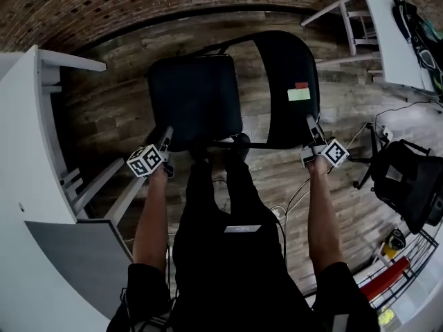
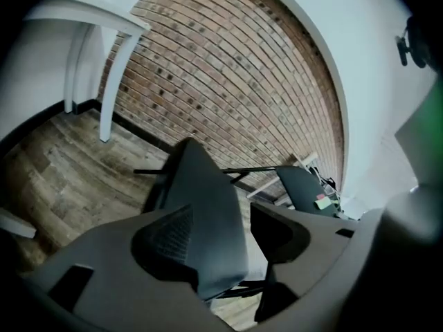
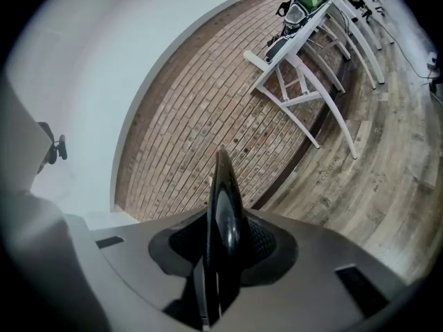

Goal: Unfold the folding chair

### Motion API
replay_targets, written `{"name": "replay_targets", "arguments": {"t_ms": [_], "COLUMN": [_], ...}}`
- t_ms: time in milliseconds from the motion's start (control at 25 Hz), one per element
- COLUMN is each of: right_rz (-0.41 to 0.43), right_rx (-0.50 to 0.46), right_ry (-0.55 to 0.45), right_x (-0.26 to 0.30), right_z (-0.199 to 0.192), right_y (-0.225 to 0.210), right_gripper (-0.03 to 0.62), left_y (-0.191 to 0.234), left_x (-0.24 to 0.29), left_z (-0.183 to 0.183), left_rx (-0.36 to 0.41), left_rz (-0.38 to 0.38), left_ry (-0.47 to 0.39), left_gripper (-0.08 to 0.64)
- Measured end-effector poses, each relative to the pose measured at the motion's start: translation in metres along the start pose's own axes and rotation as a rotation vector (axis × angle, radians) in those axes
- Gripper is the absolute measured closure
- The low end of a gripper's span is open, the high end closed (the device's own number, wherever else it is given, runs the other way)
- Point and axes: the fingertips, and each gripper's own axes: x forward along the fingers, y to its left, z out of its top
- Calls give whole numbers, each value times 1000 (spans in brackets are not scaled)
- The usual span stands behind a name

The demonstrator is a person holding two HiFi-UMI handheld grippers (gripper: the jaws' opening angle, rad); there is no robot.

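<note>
On the wooden floor [image 1: 104,116], before a brick wall [image 1: 104,5], a black folding chair [image 1: 277,120], partly opened; right gripper [image 1: 311,128] clenched on the edge of its backrest [image 1: 284,61] (green label [image 1: 299,94] there); left gripper [image 1: 166,135] released, jaws apart around the seat [image 1: 197,95], with a gap beside one pad.

Brick wall [image 1: 138,5] — white table [image 1: 28,151]; plank floor [image 1: 104,116]
</note>
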Motion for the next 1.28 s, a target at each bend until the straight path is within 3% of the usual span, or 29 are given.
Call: {"name": "replay_targets", "arguments": {"t_ms": [200,320,480,600,760,1280], "right_rz": [75,39,6,13,88,191], "right_rx": [29,39,39,38,47,99], "right_ry": [-18,0,17,31,78,149], "right_x": [15,18,12,15,29,47], "right_z": [-13,-20,-26,-37,-60,-96], "right_y": [28,23,22,31,58,103], "right_gripper": [482,482,482,482,489,473], "left_y": [-142,-231,-316,-346,-360,-337], "left_x": [38,53,65,72,81,64], "left_z": [-36,-75,-123,-139,-135,-120], "left_rx": [52,115,191,214,185,202], "left_rz": [-316,-494,-632,-655,-630,-495], "left_ry": [143,280,439,501,490,473], "left_gripper": [281,281,281,281,281,285]}}
